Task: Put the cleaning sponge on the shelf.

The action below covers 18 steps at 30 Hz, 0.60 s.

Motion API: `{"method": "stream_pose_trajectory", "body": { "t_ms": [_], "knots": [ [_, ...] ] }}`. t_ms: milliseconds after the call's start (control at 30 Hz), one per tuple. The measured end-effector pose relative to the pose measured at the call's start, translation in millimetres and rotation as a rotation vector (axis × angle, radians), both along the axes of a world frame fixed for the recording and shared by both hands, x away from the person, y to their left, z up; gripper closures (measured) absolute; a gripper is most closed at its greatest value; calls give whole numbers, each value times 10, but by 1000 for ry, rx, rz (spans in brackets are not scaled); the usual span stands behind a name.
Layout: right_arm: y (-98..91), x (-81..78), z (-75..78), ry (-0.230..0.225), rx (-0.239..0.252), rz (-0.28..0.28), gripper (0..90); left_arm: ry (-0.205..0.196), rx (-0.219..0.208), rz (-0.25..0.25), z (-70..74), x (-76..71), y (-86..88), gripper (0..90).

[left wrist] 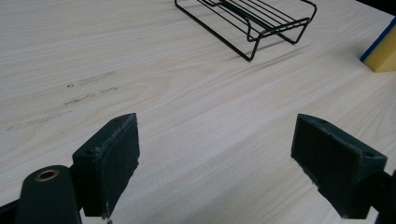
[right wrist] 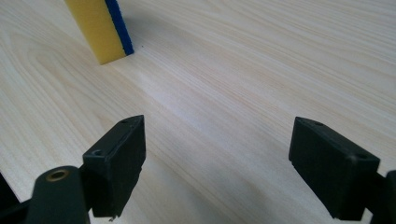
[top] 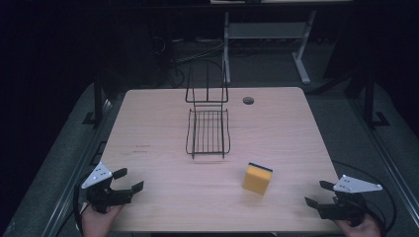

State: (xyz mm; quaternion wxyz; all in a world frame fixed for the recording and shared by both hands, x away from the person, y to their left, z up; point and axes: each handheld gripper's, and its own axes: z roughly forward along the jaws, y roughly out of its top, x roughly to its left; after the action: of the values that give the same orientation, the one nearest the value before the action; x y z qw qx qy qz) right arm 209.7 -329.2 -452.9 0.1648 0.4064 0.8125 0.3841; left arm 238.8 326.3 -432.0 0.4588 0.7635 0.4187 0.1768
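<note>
- Yellow rectangular sponge with a dark blue scouring layer: stands on edge on the light wood-grain tabletop, right of centre, near the front edge; blue layer is uppermost in the high view
- Same sponge in the right gripper view: upper left, upright, well ahead of the jaws, touching neither; in the left gripper view it sits at the far right edge
- Black wire rack with a tall arched back: centre of table, behind the sponge and apart from it; arched back at the far end; front corner seen in the left gripper view
- Left gripper: front left corner of table, hand-held, jaws spread wide, nothing btwn pads, bare wood below
- Right gripper: front right corner, hand-held, jaws spread wide, nothing btwn pads; sponge lies to its left, apart
- Small round dark hole: far side of tabletop, right of the rack's back
</note>
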Motion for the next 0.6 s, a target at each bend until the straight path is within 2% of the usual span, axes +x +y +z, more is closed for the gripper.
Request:
{"method": "stream_pose_trajectory", "body": {
  "t_ms": [233,600],
  "knots": [
    [3,21,-11,8,9,6,182,0,4,4,4,-13,12,147],
    [123,51,-4,22,-2,53,181,1,2,-5,0,-19,9,147]
  ]
}}
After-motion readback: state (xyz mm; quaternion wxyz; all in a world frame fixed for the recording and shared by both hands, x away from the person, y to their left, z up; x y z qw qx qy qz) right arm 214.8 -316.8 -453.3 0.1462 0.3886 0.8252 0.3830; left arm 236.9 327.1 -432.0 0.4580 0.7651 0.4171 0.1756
